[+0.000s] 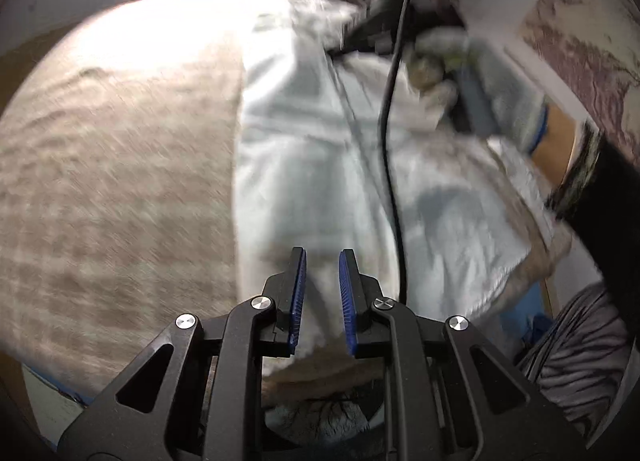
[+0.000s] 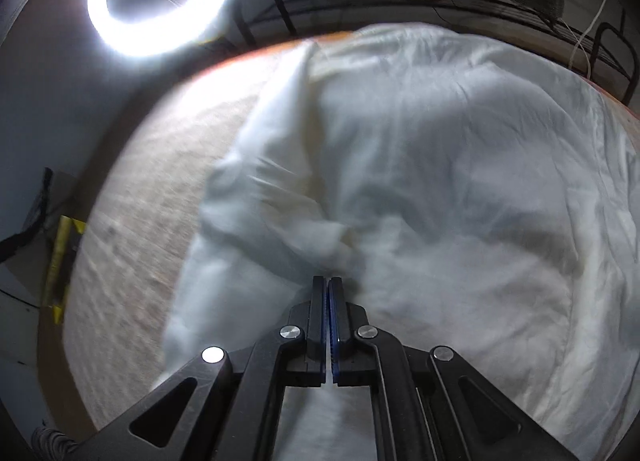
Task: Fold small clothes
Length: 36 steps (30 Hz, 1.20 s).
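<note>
A white garment (image 1: 320,149) lies crumpled on the beige cloth-covered table (image 1: 120,165). My left gripper (image 1: 322,261) hovers over its near edge, blue pads apart, with the fabric showing in the gap below them. A gloved hand (image 1: 484,73) holds the other gripper at the garment's far right; its fingers are blurred there. In the right wrist view the garment (image 2: 460,165) fills most of the frame. My right gripper (image 2: 328,281) has its pads pressed together on a raised fold where the wrinkles converge.
A black cable (image 1: 390,149) hangs across the garment. A grey striped cloth (image 1: 580,361) lies low on the right, and a dark sleeve (image 1: 600,197) reaches in above it. A ring light (image 2: 160,1) glares at the back left, and a yellow object (image 2: 64,261) stands beyond the table's left edge.
</note>
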Motion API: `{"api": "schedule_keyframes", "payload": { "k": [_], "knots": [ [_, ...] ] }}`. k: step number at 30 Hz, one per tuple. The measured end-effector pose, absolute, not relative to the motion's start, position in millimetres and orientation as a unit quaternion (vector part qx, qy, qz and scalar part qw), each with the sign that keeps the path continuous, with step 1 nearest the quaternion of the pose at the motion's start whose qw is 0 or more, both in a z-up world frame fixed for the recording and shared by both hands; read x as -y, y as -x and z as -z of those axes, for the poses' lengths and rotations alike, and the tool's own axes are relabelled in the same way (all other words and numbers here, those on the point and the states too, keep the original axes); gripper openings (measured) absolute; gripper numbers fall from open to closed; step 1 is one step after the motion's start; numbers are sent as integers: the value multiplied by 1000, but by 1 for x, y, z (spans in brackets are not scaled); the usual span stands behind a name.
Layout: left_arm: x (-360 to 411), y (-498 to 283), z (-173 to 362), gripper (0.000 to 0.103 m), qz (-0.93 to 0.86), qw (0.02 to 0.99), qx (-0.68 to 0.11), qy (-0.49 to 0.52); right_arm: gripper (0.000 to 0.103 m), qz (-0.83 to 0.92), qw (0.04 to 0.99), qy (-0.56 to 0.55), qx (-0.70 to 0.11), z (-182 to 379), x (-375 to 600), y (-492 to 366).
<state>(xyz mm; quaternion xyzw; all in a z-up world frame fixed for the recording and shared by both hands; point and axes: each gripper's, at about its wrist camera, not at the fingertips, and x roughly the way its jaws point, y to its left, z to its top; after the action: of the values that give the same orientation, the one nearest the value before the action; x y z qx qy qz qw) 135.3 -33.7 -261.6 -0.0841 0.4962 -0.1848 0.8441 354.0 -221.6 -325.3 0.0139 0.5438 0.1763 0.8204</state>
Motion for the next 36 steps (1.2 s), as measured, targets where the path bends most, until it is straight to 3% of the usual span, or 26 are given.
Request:
{"api": "schedule_keyframes", "payload": {
  "k": [1, 2, 6, 8, 13, 22, 24, 26, 30, 36],
  "knots": [
    [35, -134, 267, 15, 187, 838, -504, 86, 0, -182, 818, -15, -545, 323, 225, -354],
    [36, -132, 271, 15, 191, 834, -510, 88, 9, -183, 819, -14, -543, 318, 229, -355],
    [42, -125, 273, 15, 195, 836, -507, 75, 25, -225, 837, -38, -498, 284, 239, -360],
    [43, -126, 275, 15, 195, 836, -507, 78, 44, -249, 840, -52, -479, 272, 234, -371],
    [39, -134, 278, 15, 200, 832, -510, 93, 46, -268, 835, -81, -473, 263, 208, -427],
    [29, -138, 277, 15, 207, 829, -510, 105, 48, -247, 825, -53, -505, 308, 171, -499],
    [30, -139, 275, 15, 205, 830, -508, 98, 42, -251, 820, -71, -509, 317, 173, -506],
    [32, -138, 275, 15, 203, 832, -507, 92, 3, -275, 810, -92, -510, 322, 176, -509],
    [38, -136, 275, 15, 197, 838, -503, 78, 0, -276, 843, -102, -451, 307, 186, -505],
    [52, -135, 274, 15, 190, 845, -498, 41, 1, -227, 849, -73, -472, 331, 181, -521]
  ]
}}
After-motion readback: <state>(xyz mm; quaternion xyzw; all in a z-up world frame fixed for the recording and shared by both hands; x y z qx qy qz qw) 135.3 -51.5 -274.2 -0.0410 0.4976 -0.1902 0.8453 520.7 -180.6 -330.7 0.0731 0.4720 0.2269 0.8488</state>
